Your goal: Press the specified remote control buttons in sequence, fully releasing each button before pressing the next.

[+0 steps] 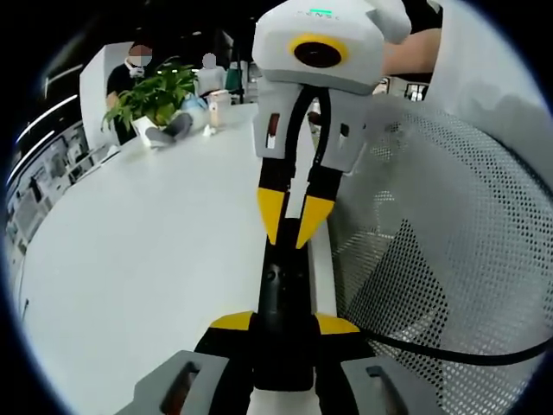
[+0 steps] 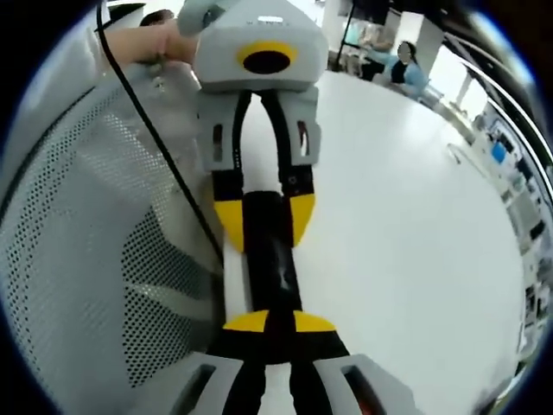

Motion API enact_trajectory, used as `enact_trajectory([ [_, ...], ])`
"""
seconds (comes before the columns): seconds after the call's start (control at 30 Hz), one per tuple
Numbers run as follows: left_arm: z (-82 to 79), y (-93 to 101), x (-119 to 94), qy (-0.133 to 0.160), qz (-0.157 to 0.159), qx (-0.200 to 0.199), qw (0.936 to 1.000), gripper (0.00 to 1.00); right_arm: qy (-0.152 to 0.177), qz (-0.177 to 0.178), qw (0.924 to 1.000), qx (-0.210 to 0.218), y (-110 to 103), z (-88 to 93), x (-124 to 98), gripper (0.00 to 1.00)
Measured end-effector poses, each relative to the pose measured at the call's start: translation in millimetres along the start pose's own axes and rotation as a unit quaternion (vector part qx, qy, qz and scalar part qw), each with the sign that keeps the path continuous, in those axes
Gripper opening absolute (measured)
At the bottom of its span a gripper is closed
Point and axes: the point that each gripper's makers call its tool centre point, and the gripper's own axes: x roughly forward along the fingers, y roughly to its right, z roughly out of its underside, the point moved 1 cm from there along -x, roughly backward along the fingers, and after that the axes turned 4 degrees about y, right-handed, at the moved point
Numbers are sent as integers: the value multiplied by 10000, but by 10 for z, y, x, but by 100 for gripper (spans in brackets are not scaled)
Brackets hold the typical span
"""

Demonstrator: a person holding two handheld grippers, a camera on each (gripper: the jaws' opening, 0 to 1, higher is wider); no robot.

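A slim black remote control (image 1: pixel 278 290) lies lengthwise between my two grippers above a white table. In the left gripper view, my left gripper (image 1: pixel 285 324) is shut on the remote's near end, a yellow tip on each side. My right gripper (image 1: pixel 292 232) comes down from the top, its yellow tips drawn together and resting on the remote's far part. In the right gripper view, the right gripper (image 2: pixel 281 322) has its tips nearly touching over the remote control (image 2: pixel 272 259). The left gripper (image 2: pixel 265 220) clamps the other end from above. No buttons can be made out.
A white perforated mesh panel (image 1: pixel 449 259) stands close beside the grippers, with a black cable (image 1: pixel 449 353) across it. The mesh panel (image 2: pixel 95 225) shows again in the right gripper view. The white table (image 1: pixel 147 242) stretches away to a potted plant (image 1: pixel 155 93) and seated people.
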Motion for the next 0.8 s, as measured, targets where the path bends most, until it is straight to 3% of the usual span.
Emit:
enact_trajectory([
  [0.17, 2, 1, 3, 15, 1, -12, 10000, 24, -92, -115, 9999, 33, 22, -4, 12, 5],
  [0.23, 1, 3, 3, 29, -2, -32, 10000, 24, -177, -196, 9990, 374, 26, 0, 12, 5],
  [0.37, 4, 4, 2, 28, 2, -35, 10000, 24, -255, -272, 9986, 378, 28, -4, 13, 5],
  [0.5, 3, 2, 3, 27, -5, -34, 10000, 24, -17, -187, 9992, 351, 17, 10, -11, 5],
  [0.6, 0, 1, 4, 35, -5, -46, 10000, 24, 236, 90, 9974, 681, 22, -1, -15, 5],
  [0.8, -1, -1, 4, 21, -2, -21, 10000, 24, 304, 250, 9975, 585, 41, -4, -19, 8],
])
